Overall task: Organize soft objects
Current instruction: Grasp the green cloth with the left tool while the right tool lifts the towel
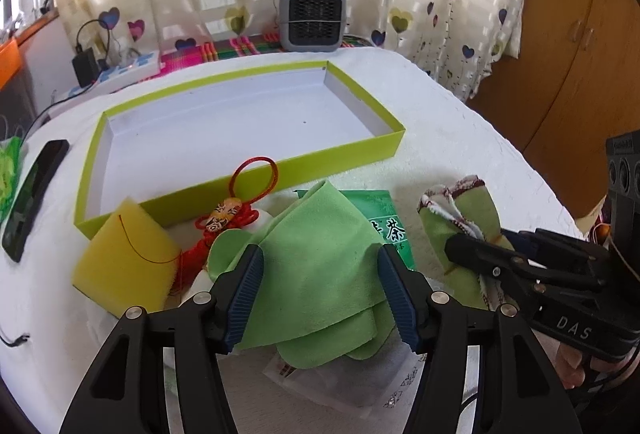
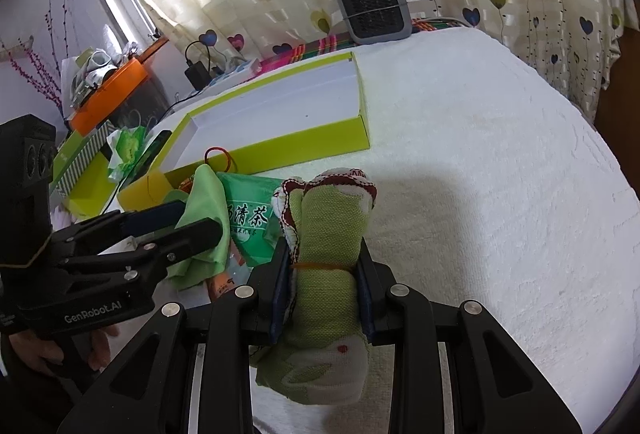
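- Step in hand, as judged: gathering soft items from the pile in front of the green tray [image 1: 362,149]; tray interior bare, so sorting barely begun
- Right gripper [image 2: 325,276]: pinching the rolled green socks [image 2: 326,246] at mid-length, pads pressed against both sides just at the thin elastic band; roll apparently held above the white towel-covered table [image 2: 500,193], though contact underneath not resolvable
- Socks' long axis running along the fingers, away from the camera; red-trimmed cuff end pointing forward toward the tray, toe end with pale pattern hanging back under the gripper body
- Left gripper [image 1: 320,290]: spread wide, one pad on either side of the folded green cloth [image 1: 320,254]; pads near the cloth edges, not squeezing; contact not certain
- Cloth lying flat over a green tea packet [image 1: 386,230] and a clear wrapper; long axis roughly front-to-back in the left wrist view, layered free edges nearest the camera
- Nearby, just in front of the tray wall: yellow sponge [image 1: 128,258], red knotted charm [image 1: 224,222]; black phone [image 1: 34,193] well off to the left
- Next move, as judged: carry socks forward over the near tray wall, lower, release; left side needs closing on the cloth with enough bite to catch all layers, otherwise lower folds likely to slip out
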